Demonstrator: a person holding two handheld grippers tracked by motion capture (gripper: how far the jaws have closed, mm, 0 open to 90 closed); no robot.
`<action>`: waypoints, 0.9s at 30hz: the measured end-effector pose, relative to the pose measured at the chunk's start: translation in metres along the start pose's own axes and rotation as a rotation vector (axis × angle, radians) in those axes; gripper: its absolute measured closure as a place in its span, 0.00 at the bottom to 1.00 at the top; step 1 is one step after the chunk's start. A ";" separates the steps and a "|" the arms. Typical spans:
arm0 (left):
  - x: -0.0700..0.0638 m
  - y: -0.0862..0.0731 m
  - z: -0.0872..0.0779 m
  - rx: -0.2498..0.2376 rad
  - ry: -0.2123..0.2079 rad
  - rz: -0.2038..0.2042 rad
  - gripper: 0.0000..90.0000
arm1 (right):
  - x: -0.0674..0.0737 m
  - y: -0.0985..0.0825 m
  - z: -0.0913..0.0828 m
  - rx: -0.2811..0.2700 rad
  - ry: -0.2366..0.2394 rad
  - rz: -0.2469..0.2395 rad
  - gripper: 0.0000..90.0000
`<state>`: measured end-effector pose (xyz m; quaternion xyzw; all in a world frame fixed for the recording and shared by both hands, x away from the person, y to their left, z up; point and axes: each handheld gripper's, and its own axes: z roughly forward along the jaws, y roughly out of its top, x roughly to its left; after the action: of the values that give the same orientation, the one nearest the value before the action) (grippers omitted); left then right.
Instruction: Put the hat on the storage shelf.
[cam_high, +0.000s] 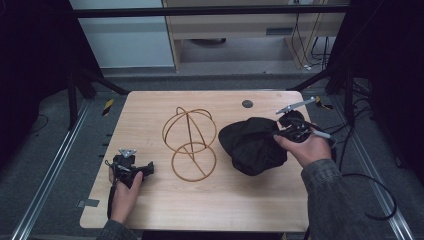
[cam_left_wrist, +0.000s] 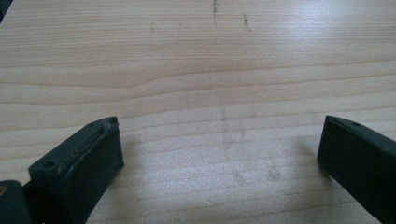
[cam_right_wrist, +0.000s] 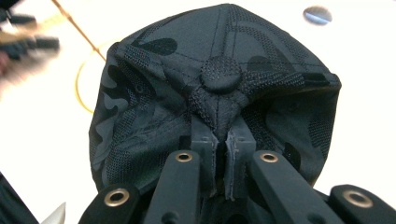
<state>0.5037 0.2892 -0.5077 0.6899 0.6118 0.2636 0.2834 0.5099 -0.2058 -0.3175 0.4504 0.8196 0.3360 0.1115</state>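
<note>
Right of centre frame, the right gripper (cam_high: 278, 131) pinches the black cap (cam_high: 251, 145), seemingly just below its crown button (cam_right_wrist: 220, 74); the left gripper (cam_left_wrist: 219, 154) gapes wide over bare counter (cam_left_wrist: 196, 70).

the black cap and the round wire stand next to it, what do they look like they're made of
Black cap: woven fabric, matte, with a faint camouflage print, mesh panels, stitched seams and a cloth-covered top button. Wire stand: thin rod bent into rings, probably metal with a gold or brass finish; from the high view the exact material can't be confirmed.

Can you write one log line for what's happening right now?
right hand-held gripper: shut on black camouflage fabric cap | left hand-held gripper: open over table | golden wire hat stand: bare
</note>
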 end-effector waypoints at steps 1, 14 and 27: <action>0.000 0.000 0.000 0.000 0.000 0.000 0.00 | 0.000 0.005 -0.007 -0.024 -0.001 0.006 0.94; -0.001 0.000 0.000 -0.003 0.000 -0.003 0.00 | 0.012 0.049 -0.059 -0.221 -0.003 0.036 0.95; -0.001 0.000 0.000 0.000 0.000 -0.001 0.00 | 0.035 0.083 -0.075 -0.279 0.018 -0.002 0.95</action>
<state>0.5034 0.2887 -0.5077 0.6894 0.6122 0.2635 0.2838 0.5081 -0.1805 -0.2031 0.4266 0.7663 0.4508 0.1662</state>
